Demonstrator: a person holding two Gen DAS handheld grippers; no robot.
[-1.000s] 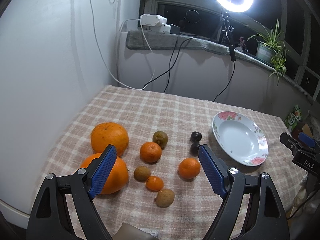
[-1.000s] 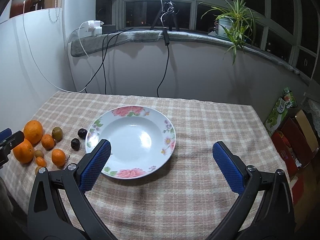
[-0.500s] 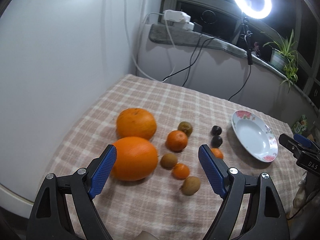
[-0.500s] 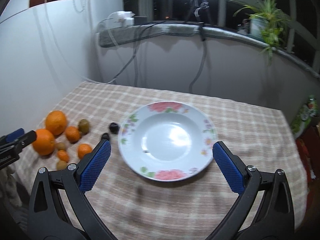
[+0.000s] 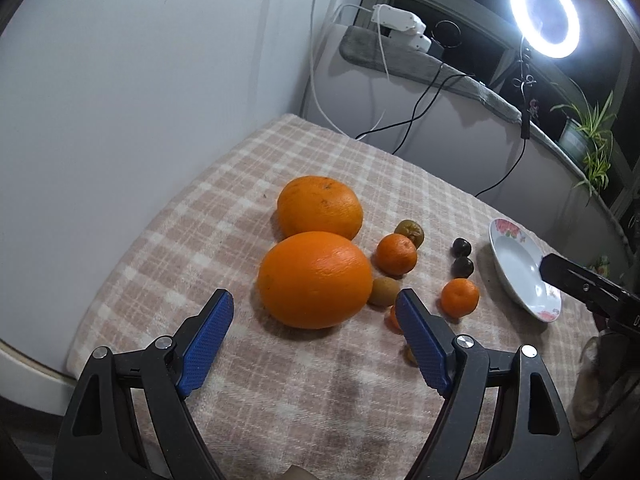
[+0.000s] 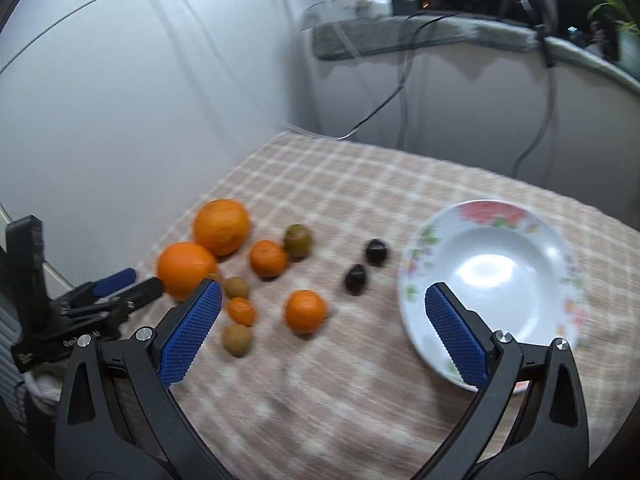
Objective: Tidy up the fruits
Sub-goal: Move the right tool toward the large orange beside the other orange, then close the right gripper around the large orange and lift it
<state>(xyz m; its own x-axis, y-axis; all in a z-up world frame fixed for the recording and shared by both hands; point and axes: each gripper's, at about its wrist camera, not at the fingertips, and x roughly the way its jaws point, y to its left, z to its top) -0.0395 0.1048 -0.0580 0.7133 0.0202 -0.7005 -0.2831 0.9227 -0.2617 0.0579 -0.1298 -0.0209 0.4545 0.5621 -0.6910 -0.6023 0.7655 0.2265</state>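
Note:
Two large oranges lie on the checked tablecloth: the near one and one behind it. Around them lie small mandarins, brown kiwis and two dark fruits. A white floral plate sits to the right, empty. My left gripper is open, just short of the near large orange. My right gripper is open, above the cloth between the fruits and the plate.
A white wall borders the table's left side. A grey ledge with a power strip, cables and a ring light stands behind. The table's near left edge is close to my left gripper.
My left gripper has moved forward and left, so the near large orange now lies just before its open jaws. My right gripper has swung left toward the fruits; the plate is now at its right.

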